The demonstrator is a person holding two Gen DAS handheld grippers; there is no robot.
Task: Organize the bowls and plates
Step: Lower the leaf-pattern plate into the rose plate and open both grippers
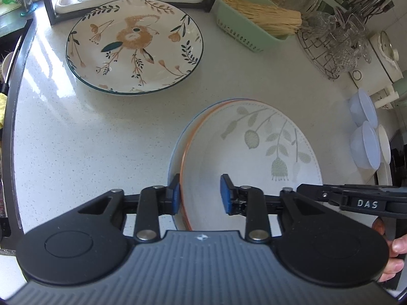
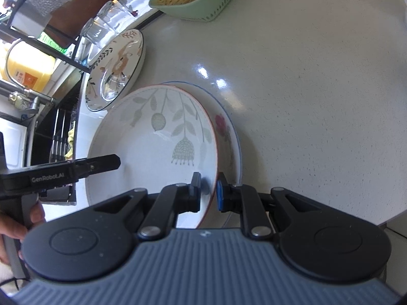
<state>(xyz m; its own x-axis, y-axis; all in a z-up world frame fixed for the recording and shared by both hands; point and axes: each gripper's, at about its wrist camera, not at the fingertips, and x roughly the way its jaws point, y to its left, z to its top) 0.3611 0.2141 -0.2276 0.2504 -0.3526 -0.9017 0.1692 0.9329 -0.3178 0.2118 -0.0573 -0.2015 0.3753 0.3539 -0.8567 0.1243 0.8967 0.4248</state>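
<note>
- I am straddling the rim of the leaf-pattern plate [image 1: 244, 157] with the left gripper [image 1: 201, 194]: one pad is sitting outside the orange edge, the other over the plate's well, jaws parted with a clear gap, not yet clamping.
- I am bracketing the opposite rim of that same plate with the right gripper [image 2: 207, 193]; its pads are standing nearly against the rim on both sides, but I cannot tell whether they are actually biting.
- The leaf-pattern plate is lying face up, slightly tilted, on the blue-rimmed plate [image 2: 230, 137], directly ahead of both grippers and shifted off-centre. Being round, it is showing no long axis; its stems are running away from my left gripper.
- The rabbit plate [image 1: 134, 48] is sitting alone, far ahead and left of my left gripper.
- The clear bowls [image 1: 363, 129] are waiting far to its right.
- I am judging the task early: one partial stack, rabbit plate and bowls still ungathered.
</note>
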